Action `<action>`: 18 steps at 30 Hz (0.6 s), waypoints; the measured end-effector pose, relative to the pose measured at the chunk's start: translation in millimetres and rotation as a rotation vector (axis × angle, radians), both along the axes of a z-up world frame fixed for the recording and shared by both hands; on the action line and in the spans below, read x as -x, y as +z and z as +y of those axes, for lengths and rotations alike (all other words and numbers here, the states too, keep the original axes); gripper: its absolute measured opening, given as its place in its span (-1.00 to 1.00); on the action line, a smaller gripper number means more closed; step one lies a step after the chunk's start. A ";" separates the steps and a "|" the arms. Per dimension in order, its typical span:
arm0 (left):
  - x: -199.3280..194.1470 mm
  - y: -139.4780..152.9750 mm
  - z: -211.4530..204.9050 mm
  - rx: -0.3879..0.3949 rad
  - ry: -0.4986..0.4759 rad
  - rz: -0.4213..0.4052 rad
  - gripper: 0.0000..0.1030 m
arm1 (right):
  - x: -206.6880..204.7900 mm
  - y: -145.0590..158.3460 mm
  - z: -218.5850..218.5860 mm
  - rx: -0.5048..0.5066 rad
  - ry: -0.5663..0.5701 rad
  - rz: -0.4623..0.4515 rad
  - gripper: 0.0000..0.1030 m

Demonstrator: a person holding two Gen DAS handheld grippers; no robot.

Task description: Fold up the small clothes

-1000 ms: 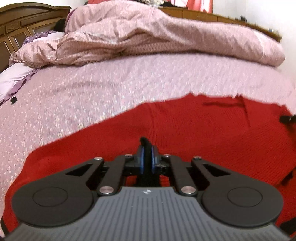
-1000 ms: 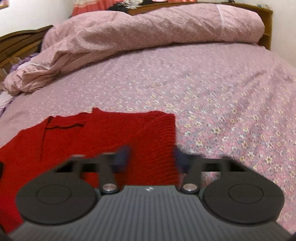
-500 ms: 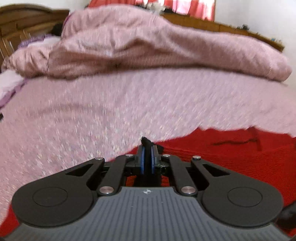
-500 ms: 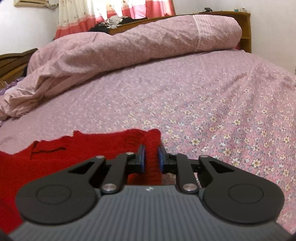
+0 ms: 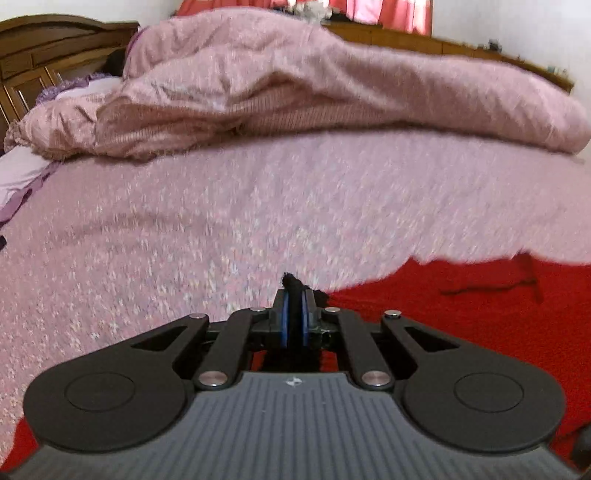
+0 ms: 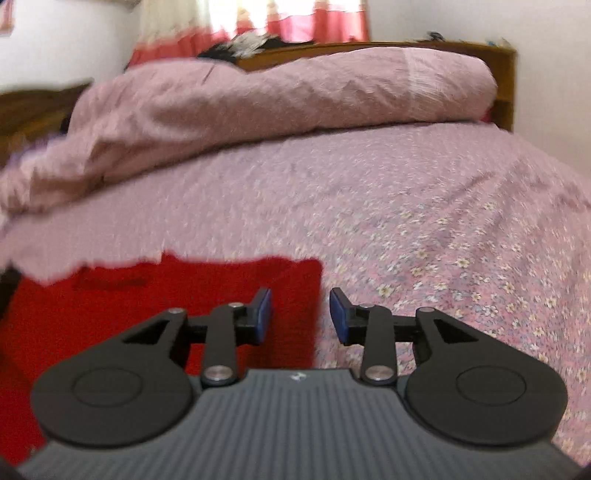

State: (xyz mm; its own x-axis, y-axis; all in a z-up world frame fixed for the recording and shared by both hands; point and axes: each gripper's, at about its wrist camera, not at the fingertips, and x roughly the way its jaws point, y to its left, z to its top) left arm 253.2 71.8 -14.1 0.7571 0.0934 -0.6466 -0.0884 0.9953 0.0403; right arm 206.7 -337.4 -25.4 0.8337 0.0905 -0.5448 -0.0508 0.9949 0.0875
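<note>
The red knit garment is lying spread flat on the flowered bedsheet, on the near part of the bed, well short of the rumpled pink duvet that is heaped along the far side. The left gripper is sitting at the garment's left edge with its blue pads pressed together, and a dark tuft is poking up from between them; whether that tuft belongs to the garment I cannot tell. Red knit is showing under and to the right of this gripper, running off the right side of the left wrist view.

Over on the right wrist view, the right gripper is hovering just at the garment's right edge, jaws opening, blue pads standing apart. The straight red edge is running between them lower down, but the pads are not pressing on it. To the right of the garment the bedsheet is lying bare. No containers are showing anywhere around the garment. Behind the duvet, a wooden headboard and red curtains are closing off the back.
</note>
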 end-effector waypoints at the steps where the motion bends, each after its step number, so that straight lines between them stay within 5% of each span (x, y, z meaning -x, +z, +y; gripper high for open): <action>1: -2.4 -6.3 -0.9 -0.012 0.005 0.015 -0.81 | -2.4 -6.2 5.4 0.046 0.001 0.021 -0.30; 6: 2.0 -10.7 -10.7 -0.087 -0.021 0.002 -0.79 | -12.5 -15.5 6.7 0.092 -0.024 0.041 -0.30; 11: 18.6 0.6 -1.5 -0.075 -0.024 0.017 -0.74 | -9.8 -6.4 8.4 0.090 -0.030 0.054 -0.28; 18: 60.5 6.0 16.8 -0.009 0.032 0.055 -0.29 | 25.4 23.7 12.7 0.056 -0.045 0.034 -0.27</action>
